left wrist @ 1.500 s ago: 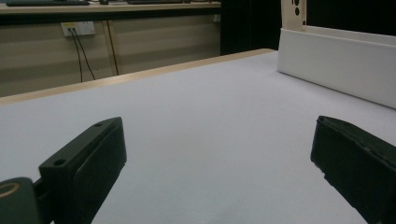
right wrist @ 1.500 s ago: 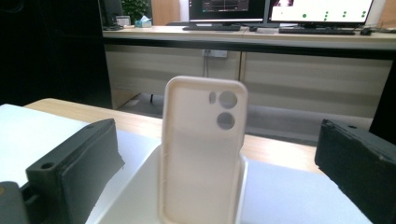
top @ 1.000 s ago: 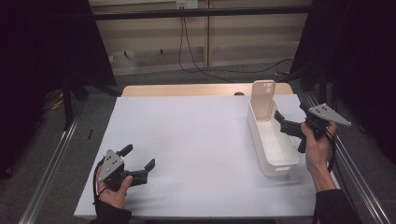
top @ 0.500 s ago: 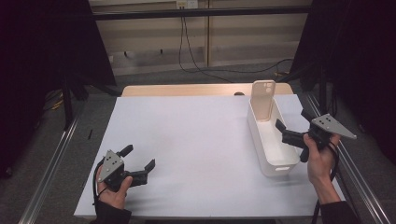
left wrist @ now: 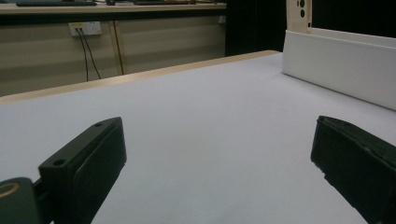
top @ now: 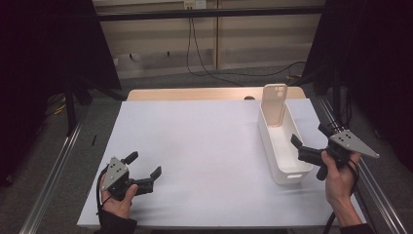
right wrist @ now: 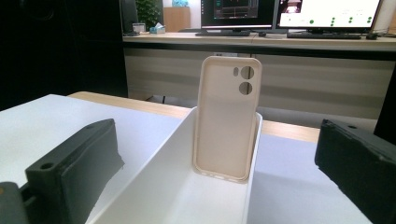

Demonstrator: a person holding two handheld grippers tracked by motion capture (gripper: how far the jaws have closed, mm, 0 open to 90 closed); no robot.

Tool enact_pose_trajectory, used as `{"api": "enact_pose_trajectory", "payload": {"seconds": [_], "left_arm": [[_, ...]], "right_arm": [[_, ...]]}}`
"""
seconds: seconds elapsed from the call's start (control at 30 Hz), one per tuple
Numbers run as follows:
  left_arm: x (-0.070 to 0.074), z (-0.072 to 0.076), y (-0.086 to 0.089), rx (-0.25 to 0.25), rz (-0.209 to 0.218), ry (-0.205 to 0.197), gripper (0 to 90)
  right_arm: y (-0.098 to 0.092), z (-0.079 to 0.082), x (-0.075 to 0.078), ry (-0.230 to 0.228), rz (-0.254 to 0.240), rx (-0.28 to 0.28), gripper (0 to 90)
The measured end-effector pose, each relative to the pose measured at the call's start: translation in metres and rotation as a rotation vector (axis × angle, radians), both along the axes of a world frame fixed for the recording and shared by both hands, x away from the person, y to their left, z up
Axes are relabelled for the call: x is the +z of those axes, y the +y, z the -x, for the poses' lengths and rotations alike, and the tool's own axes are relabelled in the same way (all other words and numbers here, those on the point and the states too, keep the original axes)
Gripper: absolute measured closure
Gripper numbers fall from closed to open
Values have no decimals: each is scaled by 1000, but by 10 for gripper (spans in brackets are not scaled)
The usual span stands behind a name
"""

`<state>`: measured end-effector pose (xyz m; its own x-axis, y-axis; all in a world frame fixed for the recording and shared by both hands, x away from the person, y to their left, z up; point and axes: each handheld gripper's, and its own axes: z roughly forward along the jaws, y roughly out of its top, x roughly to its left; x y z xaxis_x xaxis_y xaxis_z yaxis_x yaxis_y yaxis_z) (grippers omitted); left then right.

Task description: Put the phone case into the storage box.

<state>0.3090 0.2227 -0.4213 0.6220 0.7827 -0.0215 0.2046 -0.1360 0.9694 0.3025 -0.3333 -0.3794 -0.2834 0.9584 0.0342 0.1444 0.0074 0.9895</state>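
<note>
White sheeting covers the bench (top: pixel 204 146), with dark curtains either side and a wooden strip along its far edge. Near the front left corner, the left gripper (top: pixel 146 171) rests low, jaws spread wide and empty. Along the right edge sits a white bin (top: pixel 285 168); a beige phone case (top: pixel 274 105) leans upright against its far end wall. At the bin's near end the right gripper (top: pixel 308 141) hovers, wide open, holding nothing. A careless nudge to the light bin could likely topple the case.
</note>
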Motion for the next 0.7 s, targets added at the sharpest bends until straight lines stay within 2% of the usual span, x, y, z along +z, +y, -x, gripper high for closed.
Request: {"api": "enact_pose_trajectory", "payload": {"seconds": [0.33,0.43,0.57,0.7], "left_arm": [[2,5,-1,5,10,1,33],[3,6,1,6,14,-20,32],[0,6,4,19,24,6,31],[0,6,5,33,28,12,31]], "right_arm": [[4,13,1,-14,2,10,0],[6,18,0,-10,-1,8,0],[7,25,-5,-1,-8,-2,0],[7,32,-10,7,-14,-6,0]]}}
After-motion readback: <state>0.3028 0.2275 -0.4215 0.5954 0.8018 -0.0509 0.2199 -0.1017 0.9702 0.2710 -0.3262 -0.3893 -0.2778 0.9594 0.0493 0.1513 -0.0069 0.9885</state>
